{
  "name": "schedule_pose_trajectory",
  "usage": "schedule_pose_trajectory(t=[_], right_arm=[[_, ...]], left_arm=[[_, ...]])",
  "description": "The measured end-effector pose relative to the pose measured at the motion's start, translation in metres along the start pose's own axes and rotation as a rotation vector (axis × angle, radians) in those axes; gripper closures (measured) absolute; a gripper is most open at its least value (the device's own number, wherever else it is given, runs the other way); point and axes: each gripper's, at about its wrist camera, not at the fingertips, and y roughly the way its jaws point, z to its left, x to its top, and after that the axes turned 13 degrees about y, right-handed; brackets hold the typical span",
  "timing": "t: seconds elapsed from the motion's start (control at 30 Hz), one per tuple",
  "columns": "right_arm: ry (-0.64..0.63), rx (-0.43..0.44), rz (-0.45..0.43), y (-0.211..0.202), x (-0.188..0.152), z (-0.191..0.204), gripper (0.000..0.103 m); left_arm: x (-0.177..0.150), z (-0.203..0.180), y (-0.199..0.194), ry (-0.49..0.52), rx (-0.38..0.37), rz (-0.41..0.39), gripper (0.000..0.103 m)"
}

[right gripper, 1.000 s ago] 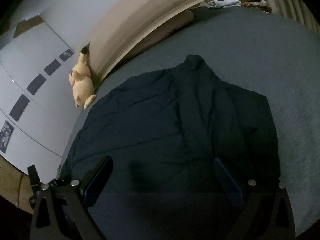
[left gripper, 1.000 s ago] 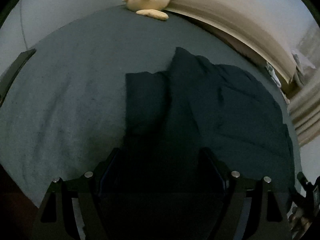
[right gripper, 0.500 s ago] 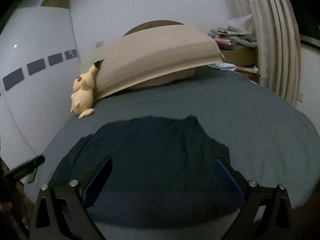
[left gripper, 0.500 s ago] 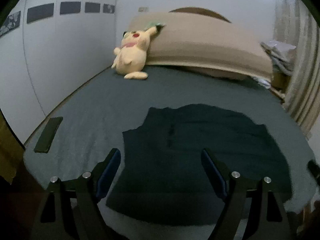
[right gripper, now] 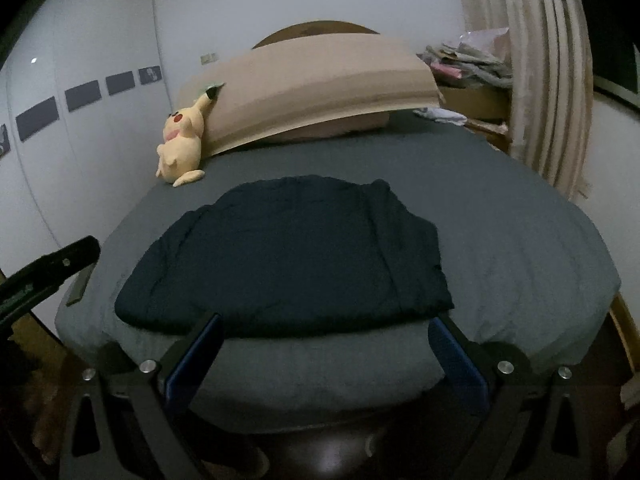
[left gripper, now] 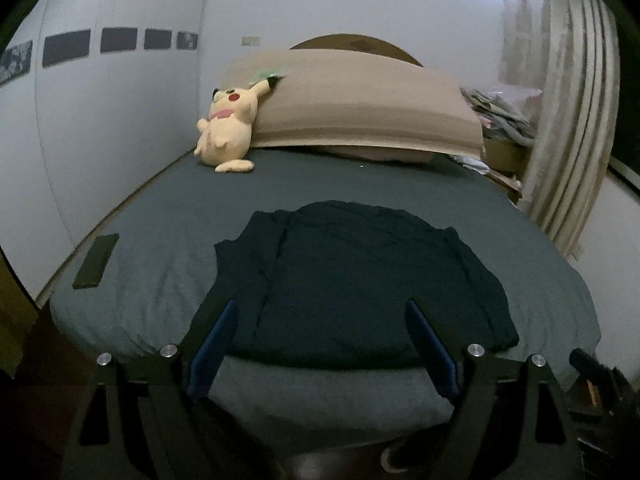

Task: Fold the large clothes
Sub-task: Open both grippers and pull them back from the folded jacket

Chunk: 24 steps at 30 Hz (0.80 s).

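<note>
A bed (left gripper: pixel 160 280) with a grey sheet carries a dark garment (left gripper: pixel 360 280), now lying folded and flat near its front edge, well apart from the plush toy (left gripper: pixel 228 128) at the far left. Both claws, left claw (left gripper: pixel 320 344) and right claw (right gripper: pixel 326 354), have drawn back from over the cloth and stand wide open and empty, the left having just been opening further; this fold appears finished.

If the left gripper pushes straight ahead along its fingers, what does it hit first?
Most likely the dark garment spread on the bed: the open left gripper points down at its near part, nothing between the fingers. Depth is uncertain.
</note>
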Motion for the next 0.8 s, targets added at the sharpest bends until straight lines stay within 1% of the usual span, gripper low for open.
schedule_pose_trajectory(t=[0.1, 0.23, 0.4, 0.57, 0.8], right_arm=[[0.009, -0.002, -0.013, -0.003, 0.003, 0.003, 0.000], [-0.033, 0.012, -0.031, -0.006, 0.002, 0.016, 0.000], [-0.054, 0.007, -0.043, -0.004, 0.000, 0.022, 0.000], [-0.060, -0.001, -0.044, -0.003, 0.000, 0.023, 0.000], [-0.066, -0.011, -0.053, -0.002, -0.001, 0.024, 0.000]], left_arm=[[-0.001, -0.003, -0.003, 0.022, 0.014, -0.007, 0.017], [-0.003, -0.004, -0.005, 0.037, 0.047, -0.007, 0.017], [-0.004, -0.005, -0.003, 0.051, 0.060, 0.002, 0.017], [-0.003, -0.006, -0.005, 0.053, 0.066, -0.001, 0.017], [-0.005, -0.007, 0.001, 0.057, 0.056, 0.031, 0.017]])
